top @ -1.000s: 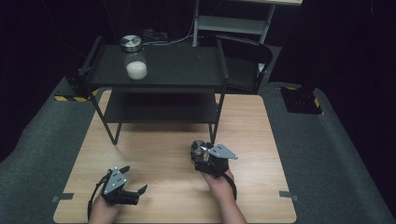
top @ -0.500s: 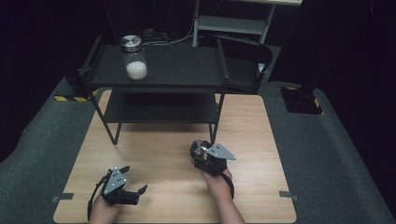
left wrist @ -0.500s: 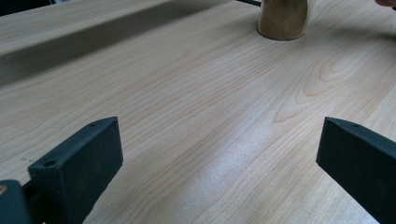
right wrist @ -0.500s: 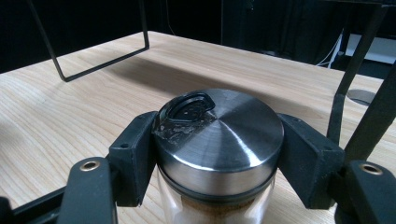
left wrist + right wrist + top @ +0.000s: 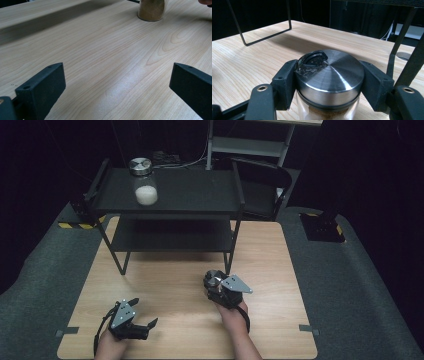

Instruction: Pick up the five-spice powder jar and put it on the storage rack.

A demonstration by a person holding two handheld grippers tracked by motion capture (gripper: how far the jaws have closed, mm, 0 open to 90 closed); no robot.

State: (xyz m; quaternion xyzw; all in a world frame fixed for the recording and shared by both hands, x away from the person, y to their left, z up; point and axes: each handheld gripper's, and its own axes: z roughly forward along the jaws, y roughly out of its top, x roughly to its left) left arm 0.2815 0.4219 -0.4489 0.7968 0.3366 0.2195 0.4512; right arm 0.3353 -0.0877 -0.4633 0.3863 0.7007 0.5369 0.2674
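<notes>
A pale wooden table (image 5: pixel 170 285) lies on dark grey flooring (image 5: pixel 360 285), its near edge at the person's side and grey margin showing beyond its left and right edges. Across its far half stands a black two-tier metal shelf (image 5: pixel 200 195), whose thin legs come down onto the wood; the nearer half of the board, in front of those legs, is open surface. On the shelf's top tier, toward its left end and well apart from both hands, stands a clear jar with white contents and a metal lid (image 5: pixel 143 182). The right gripper (image 5: pixel 220 287) sits near the middle of the table, just in front of the shelf's near right leg, with the person's right hand (image 5: pixel 231 312) behind it. In the right gripper view its jaws press against both sides of the brushed-steel cap of a glass shaker jar (image 5: pixel 329 75), which holds brown powder and stands upright on the wood; a small dark flap on the cap is raised over sprinkle holes. The left gripper (image 5: pixel 132 320) rests close to the near left corner, low over the board, its jaws spread wide with bare wood between them. The left gripper view shows the shaker's brown base (image 5: pixel 151 11) farther off across an unobstructed stretch of tabletop.
</notes>
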